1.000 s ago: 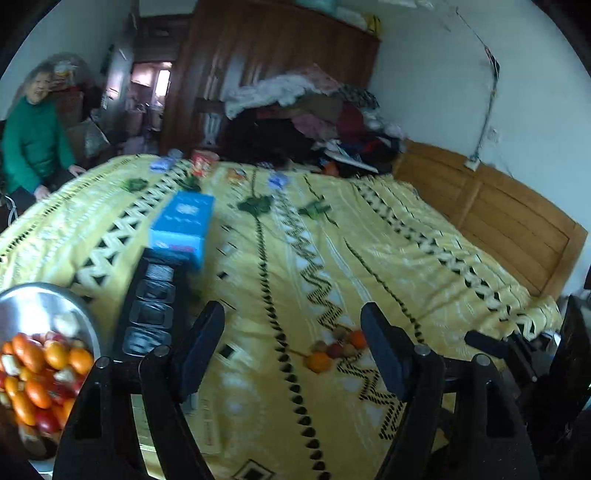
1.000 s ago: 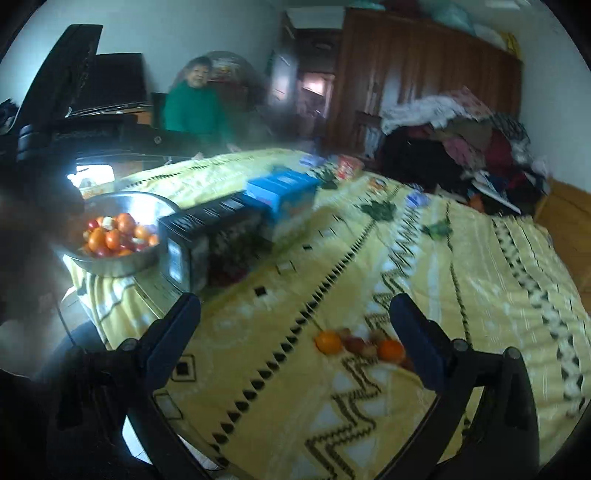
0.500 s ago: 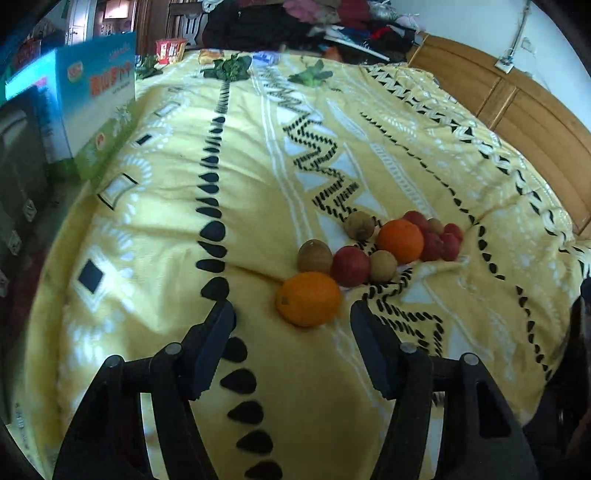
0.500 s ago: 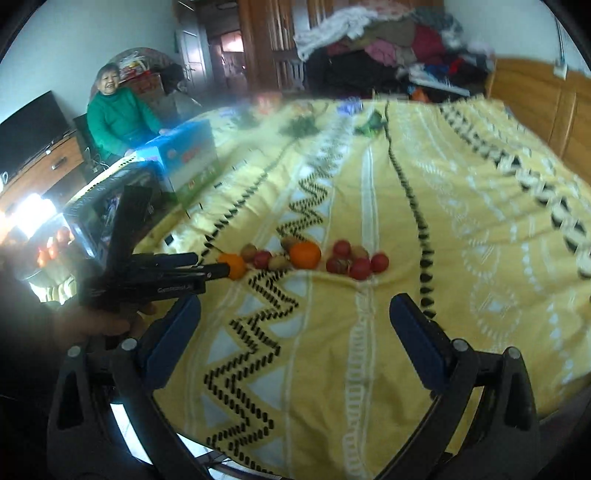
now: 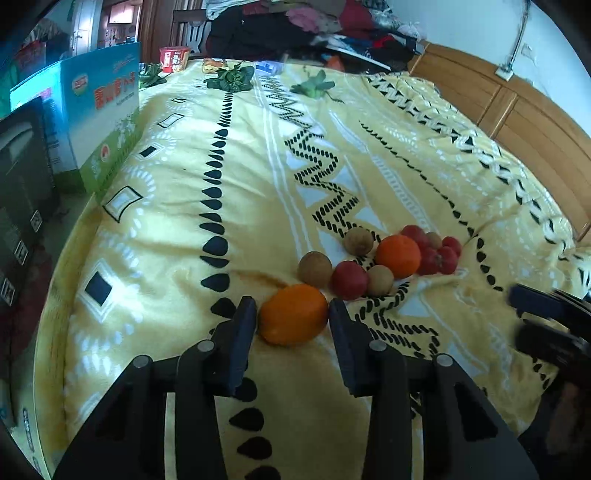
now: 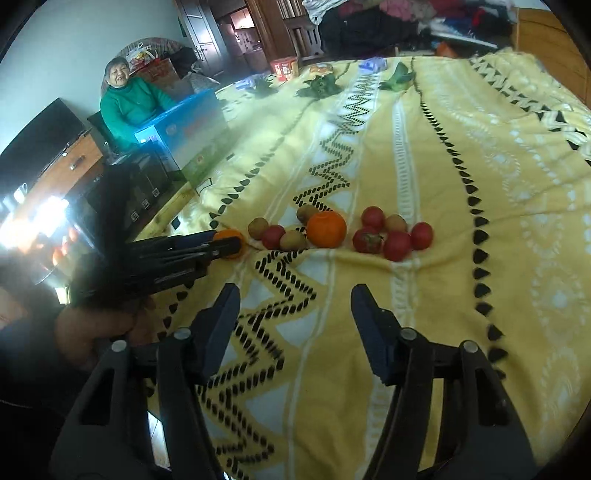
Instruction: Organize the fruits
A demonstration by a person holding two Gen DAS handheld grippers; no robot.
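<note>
Bedroom setting: a bed [image 5: 177, 221] under a yellow blanket with black zigzag and teardrop patterning is carrying the fruit, with a wooden headboard [image 5: 517, 110] and heaped clothing [image 5: 295, 26] lying beyond. A fruit cluster [image 5: 388, 258] of red, brown and orange pieces is sitting near the bed's near edge. The left gripper [image 5: 291, 325] has just been closing and is clamping an orange [image 5: 293, 319] at the cluster's end. The right gripper [image 6: 291, 314] has just been closing too, with nothing between its jaws, short of the fruit. Only the right wrist view is showing a seated person [image 6: 129, 103] in green. A blue-green carton [image 5: 99, 122] is bearing red lettering, unreadable.
</note>
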